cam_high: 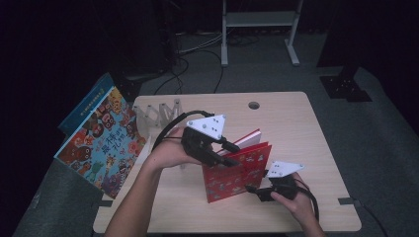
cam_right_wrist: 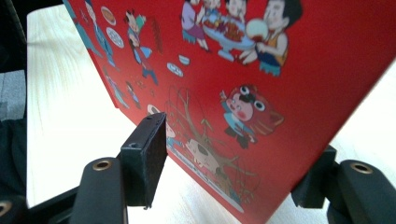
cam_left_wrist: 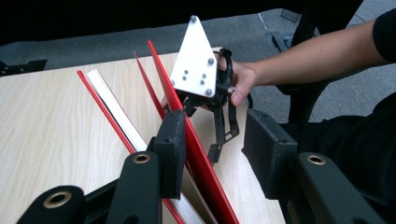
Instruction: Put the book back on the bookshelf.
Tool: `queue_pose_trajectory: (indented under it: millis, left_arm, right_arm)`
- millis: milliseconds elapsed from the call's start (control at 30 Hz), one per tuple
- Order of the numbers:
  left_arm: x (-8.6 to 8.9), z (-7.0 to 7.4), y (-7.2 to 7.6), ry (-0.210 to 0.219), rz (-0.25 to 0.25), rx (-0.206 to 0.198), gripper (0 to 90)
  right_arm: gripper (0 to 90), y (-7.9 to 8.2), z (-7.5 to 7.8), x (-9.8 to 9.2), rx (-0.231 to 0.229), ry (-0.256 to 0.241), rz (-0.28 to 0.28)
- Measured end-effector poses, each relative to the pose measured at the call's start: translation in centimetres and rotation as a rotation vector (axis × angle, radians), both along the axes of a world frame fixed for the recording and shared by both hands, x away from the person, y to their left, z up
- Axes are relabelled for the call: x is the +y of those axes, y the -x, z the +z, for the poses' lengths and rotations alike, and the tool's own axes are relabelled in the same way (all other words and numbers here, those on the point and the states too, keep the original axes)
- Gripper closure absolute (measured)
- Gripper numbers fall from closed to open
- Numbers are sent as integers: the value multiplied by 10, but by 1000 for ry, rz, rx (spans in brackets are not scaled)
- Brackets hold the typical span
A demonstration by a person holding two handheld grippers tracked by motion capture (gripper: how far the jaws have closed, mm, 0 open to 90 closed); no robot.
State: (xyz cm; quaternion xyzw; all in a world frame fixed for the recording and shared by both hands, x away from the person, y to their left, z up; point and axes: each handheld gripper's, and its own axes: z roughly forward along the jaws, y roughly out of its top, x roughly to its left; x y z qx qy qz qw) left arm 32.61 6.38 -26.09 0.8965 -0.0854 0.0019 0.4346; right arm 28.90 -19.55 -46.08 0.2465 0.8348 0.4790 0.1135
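A red picture book stands half open on the wooden table, with its white pages fanned behind the front cover. My left gripper is at the book's top edge. In the left gripper view it is open, and the red cover runs between the jaws against the left pad. My right gripper is at the cover's lower right. In the right gripper view it is open, with the illustrated cover between its spread jaws, touching neither.
A large colourful picture book leans tilted off the table's left side. A pale zigzag book rack stands at the back left. A cable hole lies near the far edge. A dark floor with cables and a white frame lies beyond.
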Motion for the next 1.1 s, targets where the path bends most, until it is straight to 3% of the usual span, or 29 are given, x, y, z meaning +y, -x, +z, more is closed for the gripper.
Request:
queue_pose_trajectory:
  millis: [133,300,367,533,633,800,1100]
  left_arm:
    - [1,3,-1,0,19,-16,568]
    - [6,8,-2,15,79,-37,481]
    - [6,6,-4,-11,125,-42,429]
    - [2,-3,-6,-64,142,-10,393]
    - [-1,-7,-6,-99,151,-14,423]
    - [0,-6,-6,-114,166,-18,601]
    - [3,-5,-10,-129,189,-33,678]
  right_arm:
    - [368,0,0,0,7,7,-5]
    - [370,0,-1,0,3,12,-4]
    - [370,0,-1,-1,3,11,-3]
    - [370,-1,-1,0,5,12,-4]
    - [370,0,-1,-1,9,13,-8]
    - [371,-1,-1,-1,3,13,-9]
    - [372,0,-1,-1,6,14,-8]
